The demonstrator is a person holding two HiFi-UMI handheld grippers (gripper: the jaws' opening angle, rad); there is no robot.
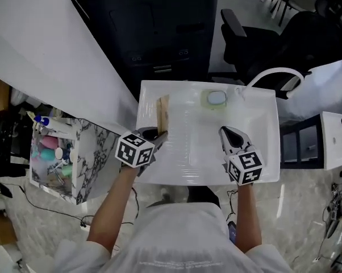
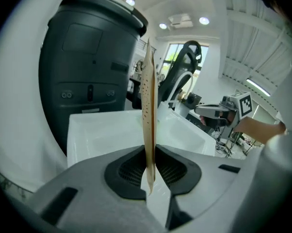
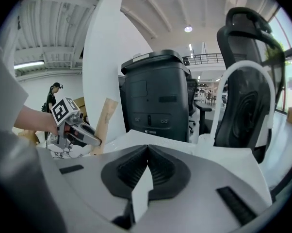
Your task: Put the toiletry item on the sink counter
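Note:
A flat tan packet (image 1: 162, 111) stands on edge over the left rim of the white sink (image 1: 262, 104). My left gripper (image 1: 158, 134) is shut on its lower end. In the left gripper view the packet (image 2: 148, 106) rises thin and upright from between the pads, with small dark dots on its side. My right gripper (image 1: 228, 133) hovers over the right part of the basin, shut, with nothing between its jaws (image 3: 147, 152). From the right gripper view I see the packet (image 3: 103, 123) leaning beside the left gripper (image 3: 96, 141).
A round drain (image 1: 216, 98) lies at the basin's back, and a white arched faucet (image 1: 273, 73) stands at the back right. A tall black bin (image 1: 159, 27) is behind the sink, an office chair (image 1: 262, 33) to its right. A marble-patterned shelf (image 1: 88, 152) with toiletries stands at the left.

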